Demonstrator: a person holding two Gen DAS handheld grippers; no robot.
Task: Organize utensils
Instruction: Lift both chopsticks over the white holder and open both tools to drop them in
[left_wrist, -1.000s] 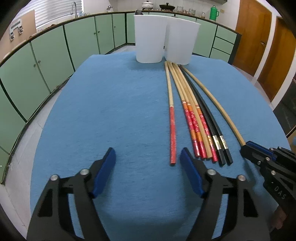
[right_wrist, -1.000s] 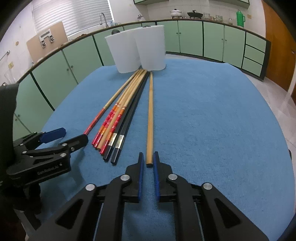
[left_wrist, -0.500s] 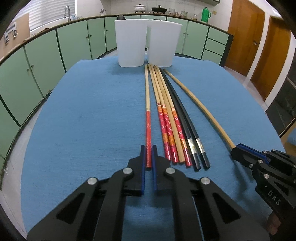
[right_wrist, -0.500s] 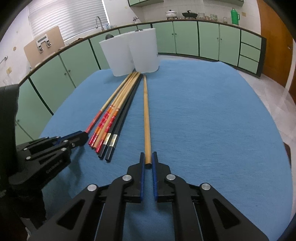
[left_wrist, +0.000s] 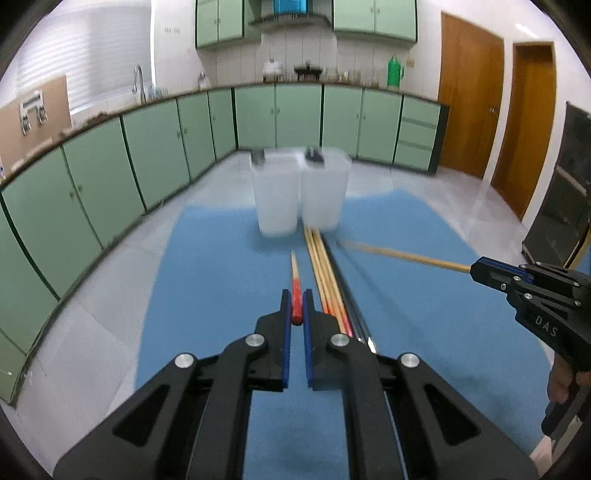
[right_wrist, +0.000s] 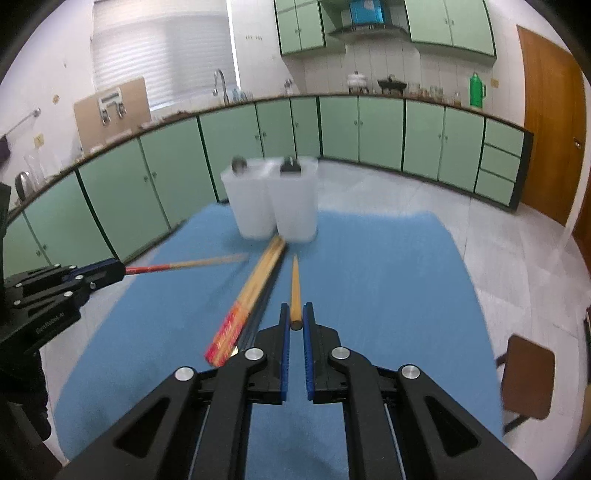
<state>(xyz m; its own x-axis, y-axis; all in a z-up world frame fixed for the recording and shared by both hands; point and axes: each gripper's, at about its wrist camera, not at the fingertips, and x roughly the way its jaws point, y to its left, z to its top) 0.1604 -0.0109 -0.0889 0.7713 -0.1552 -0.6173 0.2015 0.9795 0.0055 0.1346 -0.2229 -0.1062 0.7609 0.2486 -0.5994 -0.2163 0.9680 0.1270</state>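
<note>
Place: a home kitchen.
Cabinets: green base cabinets (right_wrist: 380, 129) run along two walls, with matching wall cabinets (right_wrist: 448, 24) above.
Sink: a tap (right_wrist: 221, 83) stands below a window blind (right_wrist: 162, 55).
Cooking: pots (right_wrist: 357, 79) and a green thermos (right_wrist: 477, 90) sit on the worktop under a range hood (right_wrist: 365, 27).
Doors: brown wooden doors (left_wrist: 471, 96).

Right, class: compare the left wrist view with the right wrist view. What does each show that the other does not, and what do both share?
Only the left wrist view shows the dark cabinet at the right edge.

Only the right wrist view shows the brown chair beside the table.

Both show the two white containers, the blue cloth, the bundle of chopsticks lying on it, and both grippers, each shut on one chopstick.
</note>
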